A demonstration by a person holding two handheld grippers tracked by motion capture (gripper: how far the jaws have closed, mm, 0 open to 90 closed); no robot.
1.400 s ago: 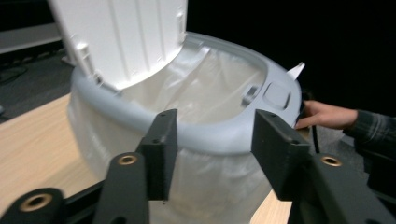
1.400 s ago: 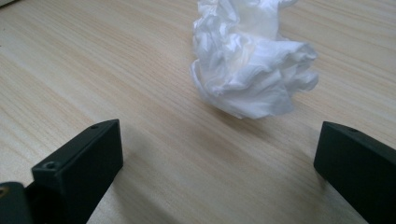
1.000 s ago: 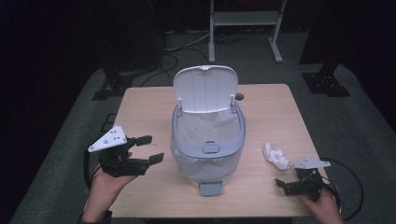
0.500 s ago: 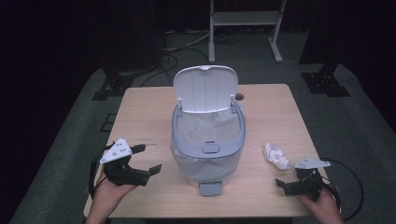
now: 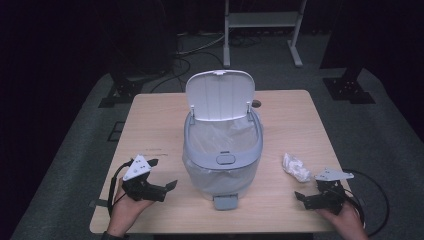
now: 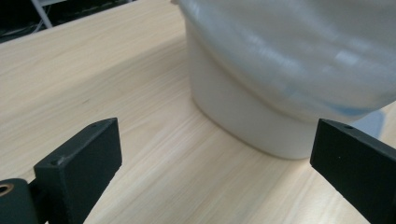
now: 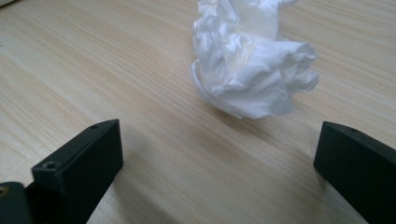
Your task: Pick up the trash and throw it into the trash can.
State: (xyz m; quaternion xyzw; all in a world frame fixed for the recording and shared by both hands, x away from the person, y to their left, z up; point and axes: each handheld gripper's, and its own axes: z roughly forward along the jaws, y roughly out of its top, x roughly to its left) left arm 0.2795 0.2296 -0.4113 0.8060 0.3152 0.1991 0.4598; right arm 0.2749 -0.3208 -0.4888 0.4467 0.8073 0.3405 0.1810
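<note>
A white pedal bin (image 5: pixel 222 160) stands mid-table with its lid (image 5: pixel 220 95) up and a clear liner inside. Low over the table to the bin's left is my left gripper (image 5: pixel 162 173). Its jaws have just been opening and stand wide with nothing between them. In the left gripper view the bin's base (image 6: pixel 252 116) is close ahead of that gripper (image 6: pixel 215 158). A crumpled white tissue (image 5: pixel 295 167) lies right of the bin. My right gripper (image 5: pixel 307 192) rests near the front right corner, open. The tissue (image 7: pixel 252 70) sits just beyond its fingertips (image 7: pixel 219 158), untouched.
The bin's grey pedal (image 5: pixel 225 201) sticks out toward the table's front edge (image 5: pixel 210 232). A small round hole (image 5: pixel 256 104) marks the tabletop behind the bin. A metal stand (image 5: pixel 262 20) and cables are on the dark floor beyond the table.
My left gripper has sunk toward the tabletop and drawn toward the front edge, and its jaws have spread wider. The right gripper and the tissue have stayed put.
</note>
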